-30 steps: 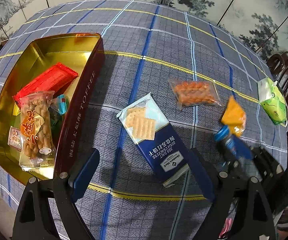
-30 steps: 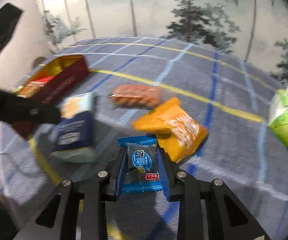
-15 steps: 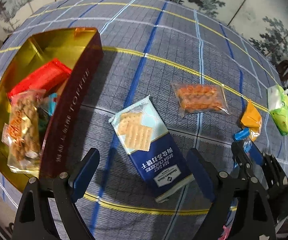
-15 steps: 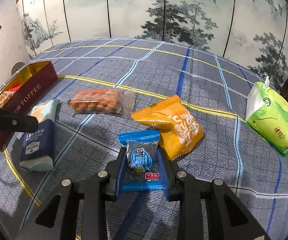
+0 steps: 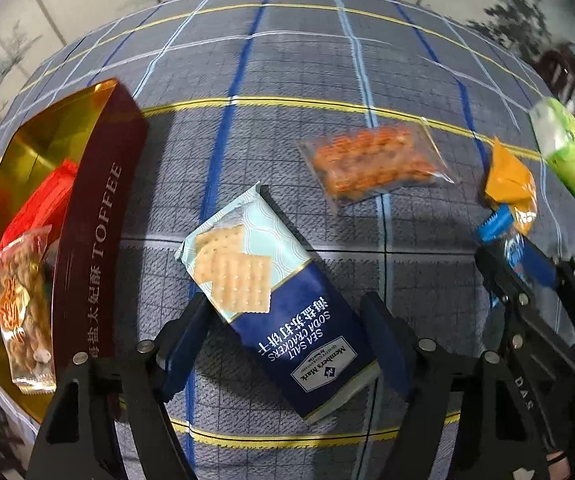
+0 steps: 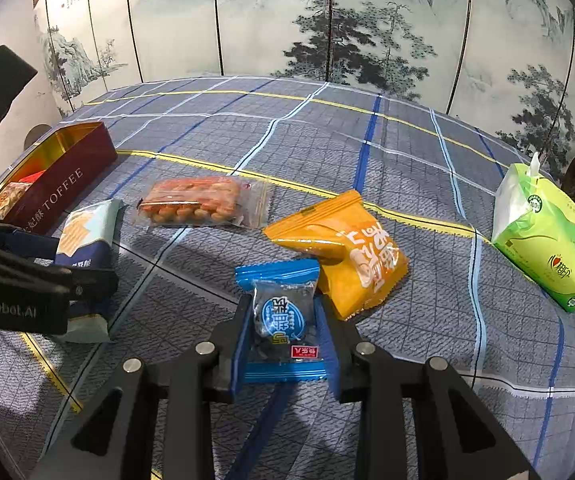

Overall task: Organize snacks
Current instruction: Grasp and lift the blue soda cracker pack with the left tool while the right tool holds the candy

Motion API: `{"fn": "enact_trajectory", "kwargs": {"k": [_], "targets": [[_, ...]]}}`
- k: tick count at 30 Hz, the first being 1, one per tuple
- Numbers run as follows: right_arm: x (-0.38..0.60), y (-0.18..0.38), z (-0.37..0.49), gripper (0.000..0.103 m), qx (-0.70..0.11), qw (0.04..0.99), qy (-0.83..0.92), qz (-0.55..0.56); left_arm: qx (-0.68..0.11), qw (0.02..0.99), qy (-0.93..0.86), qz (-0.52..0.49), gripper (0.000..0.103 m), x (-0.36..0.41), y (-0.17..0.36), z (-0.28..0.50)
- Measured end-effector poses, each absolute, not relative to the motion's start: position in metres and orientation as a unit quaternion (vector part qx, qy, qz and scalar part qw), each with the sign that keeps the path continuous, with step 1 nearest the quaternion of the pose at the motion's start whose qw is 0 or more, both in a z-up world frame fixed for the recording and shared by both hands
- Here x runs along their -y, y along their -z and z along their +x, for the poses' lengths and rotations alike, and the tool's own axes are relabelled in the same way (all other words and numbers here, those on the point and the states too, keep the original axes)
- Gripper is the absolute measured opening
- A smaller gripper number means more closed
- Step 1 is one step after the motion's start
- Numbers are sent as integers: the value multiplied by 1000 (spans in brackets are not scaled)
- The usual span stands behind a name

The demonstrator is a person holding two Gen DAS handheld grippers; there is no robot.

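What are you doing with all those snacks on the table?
A person is tidying snacks into the gold TOFFEE tin, using a hand-held gripper in each hand. The right hand-held gripper is clamped on a small blue snack packet. The left hand-held gripper sits over the sea salt soda crackers pack, and its jaws have just been closing around it without pressing yet. The peanut bag and the orange packet lie on the tablecloth.

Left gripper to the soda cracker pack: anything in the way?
Nothing visible. The left gripper straddles the soda cracker pack, its jaws just closing in with a gap still on each side. The toffee tin lies beside it, clear of the approach.
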State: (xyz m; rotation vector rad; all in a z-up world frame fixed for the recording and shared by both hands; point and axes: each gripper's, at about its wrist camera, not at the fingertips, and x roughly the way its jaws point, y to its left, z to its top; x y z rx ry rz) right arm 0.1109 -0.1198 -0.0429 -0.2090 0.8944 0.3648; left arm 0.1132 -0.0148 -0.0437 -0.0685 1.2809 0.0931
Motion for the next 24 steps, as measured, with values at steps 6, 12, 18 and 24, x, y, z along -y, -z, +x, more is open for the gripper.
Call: {"fn": "enact_trajectory", "kwargs": {"k": [6, 12, 18, 24], "targets": [[120, 43, 111, 32, -429, 880, -175, -100, -603, 797, 1, -24, 56, 13, 43, 108], [120, 43, 111, 32, -429, 880, -175, -100, -614, 788, 38, 2, 51, 0, 41, 91], [120, 43, 110, 32, -429, 881, -175, -100, -613, 783, 77, 70, 52, -5, 38, 72], [120, 43, 110, 32, -429, 881, -175, -101, -601, 792, 58, 91, 66, -3, 38, 65]]}}
